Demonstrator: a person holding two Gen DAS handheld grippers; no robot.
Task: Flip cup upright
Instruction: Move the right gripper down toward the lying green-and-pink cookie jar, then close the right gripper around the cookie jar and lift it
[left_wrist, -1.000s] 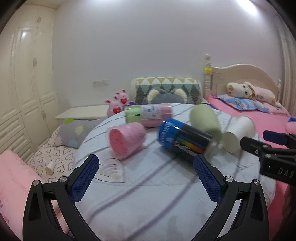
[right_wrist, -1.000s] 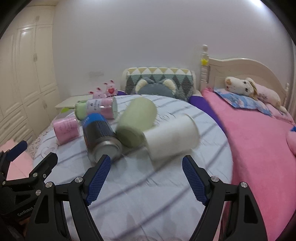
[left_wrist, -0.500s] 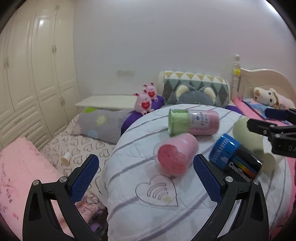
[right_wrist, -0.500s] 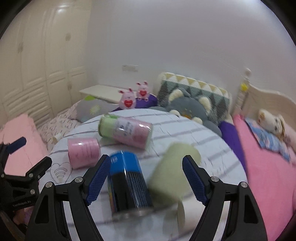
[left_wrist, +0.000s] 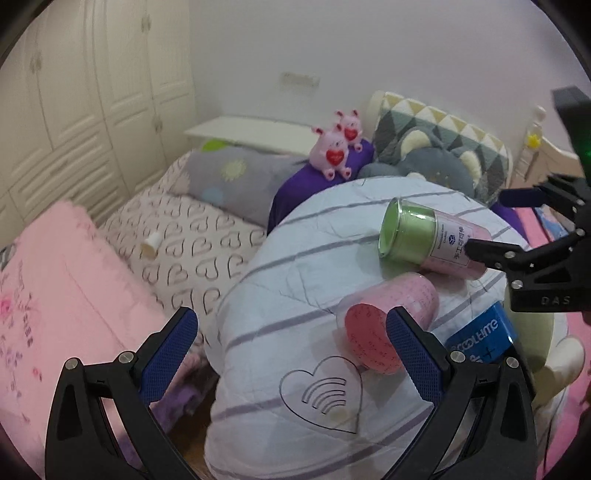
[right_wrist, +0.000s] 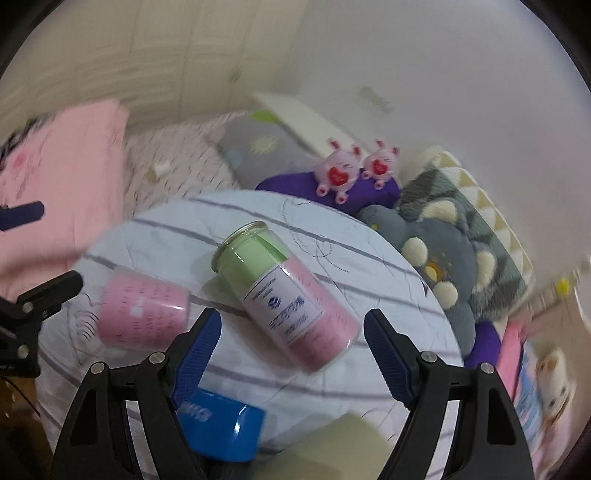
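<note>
Several cups lie on their sides on a round table with a striped white cloth (left_wrist: 295, 280). A glass cup with green and pink layers (right_wrist: 284, 299) (left_wrist: 428, 240) lies between my right gripper's fingers (right_wrist: 291, 343), which are open. A pink cup (left_wrist: 388, 332) (right_wrist: 144, 314) lies at my left gripper's right finger; the left gripper (left_wrist: 288, 343) is open and empty. A blue-topped cup (left_wrist: 484, 339) (right_wrist: 221, 424) and a pale green cup (right_wrist: 332, 443) lie near the front edge.
Beds surround the table: pink blanket (left_wrist: 55, 295), heart-print sheet (left_wrist: 184, 236), grey pillow (left_wrist: 236, 181), two pink plush toys (left_wrist: 332, 151), a grey plush cushion (right_wrist: 436, 258). White wardrobe (left_wrist: 74, 92) stands at left. My right gripper shows in the left wrist view (left_wrist: 517, 229).
Both grippers have swung left and tilted down. The right gripper has moved over the green and pink glass cup. The pink cup now lies at the left gripper's right finger.
</note>
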